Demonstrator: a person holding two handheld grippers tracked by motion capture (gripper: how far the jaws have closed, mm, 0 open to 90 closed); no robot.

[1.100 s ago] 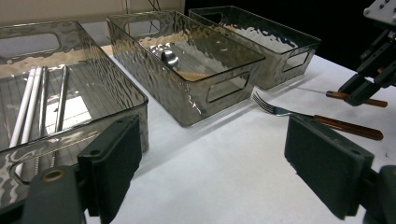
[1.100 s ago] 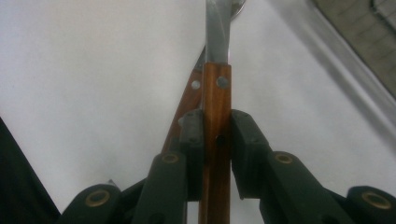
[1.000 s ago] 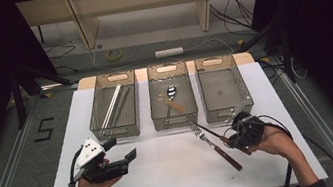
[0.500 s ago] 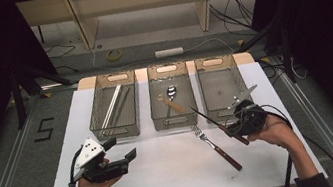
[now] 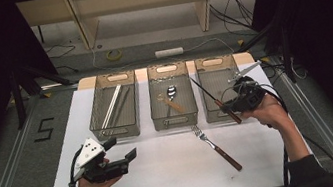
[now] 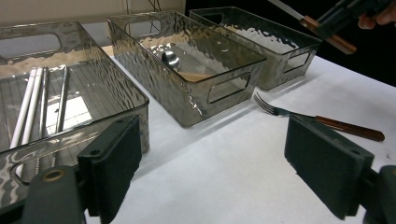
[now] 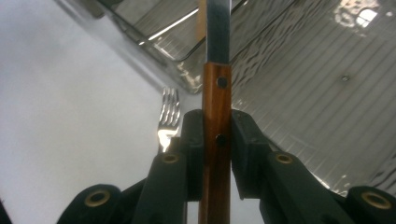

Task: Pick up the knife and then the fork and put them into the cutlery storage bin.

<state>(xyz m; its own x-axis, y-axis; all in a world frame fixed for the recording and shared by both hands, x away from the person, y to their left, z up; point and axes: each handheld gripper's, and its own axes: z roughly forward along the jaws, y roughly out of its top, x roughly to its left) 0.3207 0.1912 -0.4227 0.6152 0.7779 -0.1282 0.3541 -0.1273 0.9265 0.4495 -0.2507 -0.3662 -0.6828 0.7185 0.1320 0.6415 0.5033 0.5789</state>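
Note:
My right gripper (image 5: 231, 107) is shut on the wooden handle of a knife (image 5: 211, 97), held above the front of the right bin (image 5: 213, 60) with the blade slanting up and to the back left. In the right gripper view the pads clamp the knife (image 7: 217, 88) handle on both sides of my right gripper (image 7: 217, 140). A wooden-handled fork (image 5: 216, 145) lies on the white table in front of the middle bin (image 5: 175, 121). At the front left my left gripper (image 5: 122, 148) rests open and holds nothing; in its own view my left gripper (image 6: 212, 163) has its jaws set wide apart.
Three clear bins stand in a row at the back of the white table (image 5: 167, 174). The left bin (image 5: 115, 131) holds long white and metal sticks (image 5: 111, 105). A spoon (image 5: 171, 94) lies in the middle bin. Dark floor and rails surround the table.
My right gripper has risen from the table beside the fork and moved back and right with the knife, over the right bin's front. The left gripper and the fork stayed put.

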